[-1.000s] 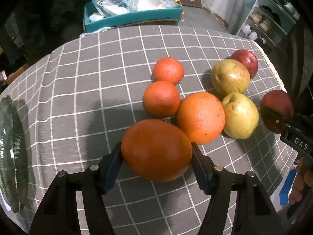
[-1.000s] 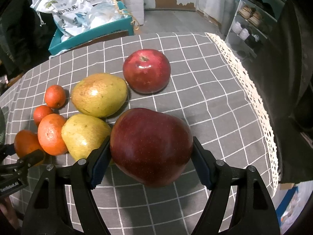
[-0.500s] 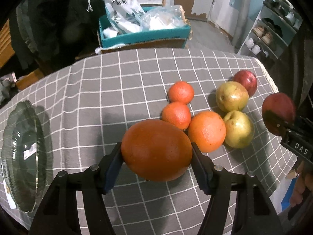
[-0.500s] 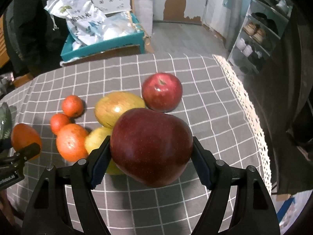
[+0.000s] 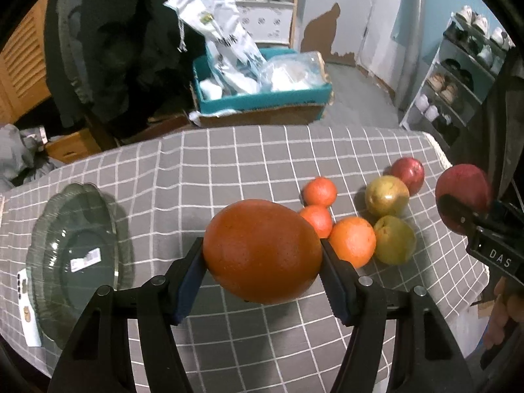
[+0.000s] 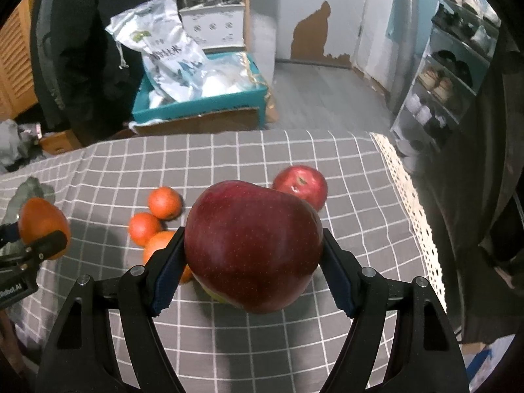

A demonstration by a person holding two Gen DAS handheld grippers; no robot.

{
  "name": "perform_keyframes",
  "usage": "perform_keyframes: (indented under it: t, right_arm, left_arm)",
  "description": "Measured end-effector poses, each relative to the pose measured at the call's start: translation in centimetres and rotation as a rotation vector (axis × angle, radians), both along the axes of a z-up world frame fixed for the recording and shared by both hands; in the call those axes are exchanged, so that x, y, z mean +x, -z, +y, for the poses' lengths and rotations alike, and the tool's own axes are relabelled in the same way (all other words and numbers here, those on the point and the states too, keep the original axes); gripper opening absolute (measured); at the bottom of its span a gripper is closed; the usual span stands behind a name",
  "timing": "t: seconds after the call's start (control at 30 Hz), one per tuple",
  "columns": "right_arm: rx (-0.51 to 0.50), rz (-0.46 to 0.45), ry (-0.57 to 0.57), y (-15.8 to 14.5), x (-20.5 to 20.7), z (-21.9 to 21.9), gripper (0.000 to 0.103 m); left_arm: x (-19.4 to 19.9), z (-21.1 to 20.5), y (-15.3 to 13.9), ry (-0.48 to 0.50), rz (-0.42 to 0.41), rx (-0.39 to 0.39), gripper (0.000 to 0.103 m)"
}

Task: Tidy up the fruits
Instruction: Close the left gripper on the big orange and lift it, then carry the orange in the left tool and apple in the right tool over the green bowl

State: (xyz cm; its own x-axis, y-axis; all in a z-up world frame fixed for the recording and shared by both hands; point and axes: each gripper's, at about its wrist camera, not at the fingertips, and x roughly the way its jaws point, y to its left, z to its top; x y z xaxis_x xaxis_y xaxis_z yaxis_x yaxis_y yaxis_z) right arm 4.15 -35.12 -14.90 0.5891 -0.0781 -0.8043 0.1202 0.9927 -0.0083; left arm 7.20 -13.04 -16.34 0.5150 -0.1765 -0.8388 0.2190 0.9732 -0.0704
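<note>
Fruit is split: a large orange (image 5: 262, 250) is clamped in the left tool (image 5: 262, 262), a dark red apple (image 6: 253, 245) in the right tool (image 6: 253, 257), both above the bench (image 5: 229, 163). The rest cluster on its cloth. A glass dish (image 5: 75, 258) at the left holds only a sticker. Beyond, a teal box (image 5: 262, 98) holds plastic bags.

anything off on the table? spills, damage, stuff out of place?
No spills or damaged fruit. One odd item: a white phone lies partly under the rim of the glass plate at the table's left edge, so the plate may not be sitting flat.
</note>
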Motion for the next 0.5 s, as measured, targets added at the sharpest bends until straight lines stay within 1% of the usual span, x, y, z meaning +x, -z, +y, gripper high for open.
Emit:
perform_keyframes:
  t: [0.37,0.5]
  right_arm:
    - [0.0,-0.068,-0.062,-3.0,-0.6,2.8,0.076]
    - [0.002,-0.088,-0.084,-3.9,-0.8,3.9,0.076]
  left_arm:
    - [-1.2,2.7,-3.6,-0.039,-0.09,-0.005,0.067]
    - [-1.4,3.8,-4.5,-0.054,-0.106,-0.017,0.067]
